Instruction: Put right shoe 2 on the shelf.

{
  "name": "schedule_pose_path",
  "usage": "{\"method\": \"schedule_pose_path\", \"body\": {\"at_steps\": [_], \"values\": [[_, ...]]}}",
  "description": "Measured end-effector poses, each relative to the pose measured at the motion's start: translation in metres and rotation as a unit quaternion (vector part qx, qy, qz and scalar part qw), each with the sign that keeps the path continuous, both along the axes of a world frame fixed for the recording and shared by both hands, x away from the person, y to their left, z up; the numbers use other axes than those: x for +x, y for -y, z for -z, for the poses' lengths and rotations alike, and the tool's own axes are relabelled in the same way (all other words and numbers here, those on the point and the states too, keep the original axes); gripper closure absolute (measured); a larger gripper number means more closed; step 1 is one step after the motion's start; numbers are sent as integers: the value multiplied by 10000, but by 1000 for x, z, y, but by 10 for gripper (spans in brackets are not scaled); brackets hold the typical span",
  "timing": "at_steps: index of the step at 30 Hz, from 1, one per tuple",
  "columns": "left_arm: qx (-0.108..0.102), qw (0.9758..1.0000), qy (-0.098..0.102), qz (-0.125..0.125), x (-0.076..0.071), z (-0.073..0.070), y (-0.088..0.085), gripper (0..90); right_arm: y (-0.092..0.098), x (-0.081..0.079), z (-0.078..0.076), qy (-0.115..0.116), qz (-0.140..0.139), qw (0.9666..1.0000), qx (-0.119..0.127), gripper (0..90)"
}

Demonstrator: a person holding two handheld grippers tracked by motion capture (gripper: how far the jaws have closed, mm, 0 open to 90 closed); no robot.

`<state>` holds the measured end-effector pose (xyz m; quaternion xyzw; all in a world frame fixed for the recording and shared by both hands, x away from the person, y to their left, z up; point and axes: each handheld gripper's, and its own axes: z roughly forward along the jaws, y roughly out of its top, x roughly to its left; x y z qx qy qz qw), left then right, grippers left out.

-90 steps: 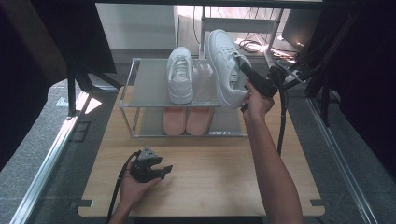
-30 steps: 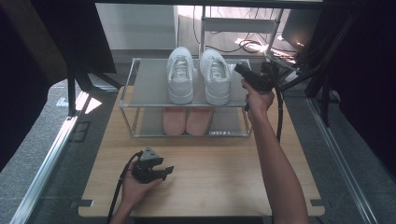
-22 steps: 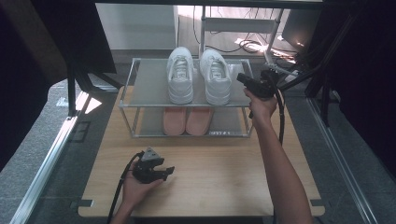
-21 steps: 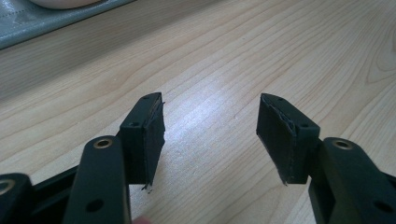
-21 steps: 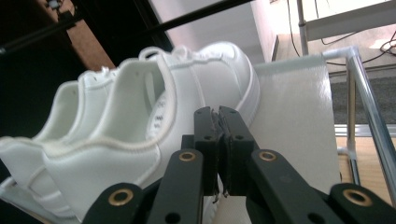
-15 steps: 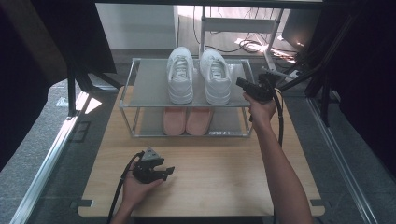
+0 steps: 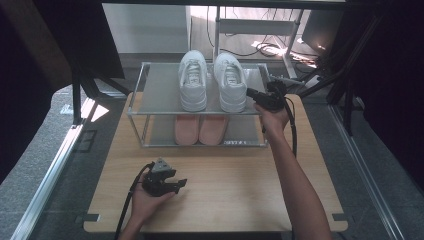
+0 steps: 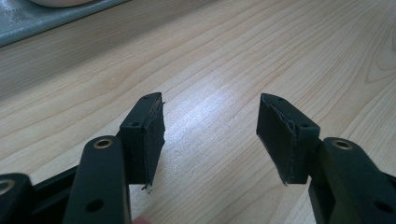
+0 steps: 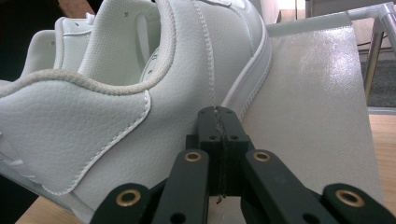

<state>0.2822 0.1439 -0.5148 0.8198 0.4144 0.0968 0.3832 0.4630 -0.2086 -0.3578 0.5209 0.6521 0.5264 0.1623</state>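
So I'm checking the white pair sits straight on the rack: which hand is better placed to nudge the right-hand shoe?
Right. The right hand-held gripper, jaws shut, is beside that white shoe on the rack's top shelf. The left hand-held gripper rests open on the table, far from it.

pink shoes (image 7: 199, 129), wooden table (image 7: 240, 200)

Two-tier rack (image 7: 160, 90) stands at the far middle of the table (image 7: 240, 180). Top shelf: pair of sneakers (image 7: 193, 82) side by side, right of centre, toes away. Lower shelf: second pair of shoes (image 7: 199, 129) directly beneath. Right gripper (image 7: 260, 96) sits just right of the right-hand sneaker's heel. Left gripper (image 7: 167, 184) rests on the table, near front, left of centre, well apart from the rack.
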Motion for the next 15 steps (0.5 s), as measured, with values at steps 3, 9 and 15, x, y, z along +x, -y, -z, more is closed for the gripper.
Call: {"method": "schedule_pose_path", "body": {"at_steps": [3, 9, 15], "values": [[5, 10000, -8, 13, 0, 1, 1, 426, -1, 0, 0, -10, -8, 10000, 31, 900], [20, 10000, -8, 26, 0, 2, 2, 426, -8, 0, 1, -67, -120, 9998, 167, 900], [23, 10000, 5, 37, 1, 1, 2, 426, -20, 1, 0, -134, -273, 9992, 246, 900]]}}
